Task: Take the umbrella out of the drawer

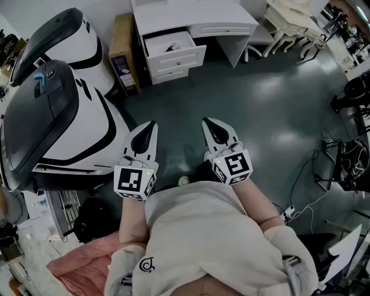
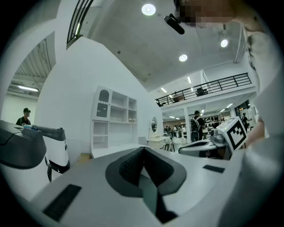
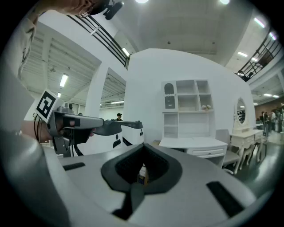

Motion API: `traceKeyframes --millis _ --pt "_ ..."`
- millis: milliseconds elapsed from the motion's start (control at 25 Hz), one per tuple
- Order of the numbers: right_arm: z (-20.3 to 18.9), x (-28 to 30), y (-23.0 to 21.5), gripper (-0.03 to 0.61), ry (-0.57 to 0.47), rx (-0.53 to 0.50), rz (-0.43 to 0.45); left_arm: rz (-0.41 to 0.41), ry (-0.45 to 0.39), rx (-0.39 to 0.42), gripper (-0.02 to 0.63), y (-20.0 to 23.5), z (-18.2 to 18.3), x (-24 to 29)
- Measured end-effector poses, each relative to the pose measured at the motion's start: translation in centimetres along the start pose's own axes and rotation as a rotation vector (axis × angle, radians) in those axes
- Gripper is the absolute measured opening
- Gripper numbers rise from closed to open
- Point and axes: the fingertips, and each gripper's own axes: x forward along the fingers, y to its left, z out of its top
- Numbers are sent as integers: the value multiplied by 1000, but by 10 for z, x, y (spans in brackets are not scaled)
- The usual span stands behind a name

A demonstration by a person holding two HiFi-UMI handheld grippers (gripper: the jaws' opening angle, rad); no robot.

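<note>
Left claw (image 1: 151, 124), right claw (image 1: 206, 121) closed; drawer (image 1: 176, 56) contents unclear.

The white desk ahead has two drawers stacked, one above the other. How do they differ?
The top drawer is pulled out of the desk; the lower drawer is pushed in flush. The top drawer shows its inside, where a dark thing lies; the lower drawer shows only its front. Both have white fronts.

Floor (image 1: 248, 110): dark green, glossy. Wall (image 3: 146, 84): white. White worktop (image 1: 191, 14), white shelf unit (image 3: 186, 108) at its back, cardboard box (image 1: 122, 55) beside. Oval mirror (image 3: 240, 113). Round ceiling lights (image 2: 148, 9). Railed upper gallery (image 2: 208, 88).
</note>
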Motion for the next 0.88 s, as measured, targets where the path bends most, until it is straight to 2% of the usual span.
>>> traceKeyframes --millis 640,880 --pt "-4 17 -13 5 15 38 -2 6 25 -19 12 9 -6 20" --pt "-14 36 -33 6 42 37 9 27 46 -47 12 18 -18 43"
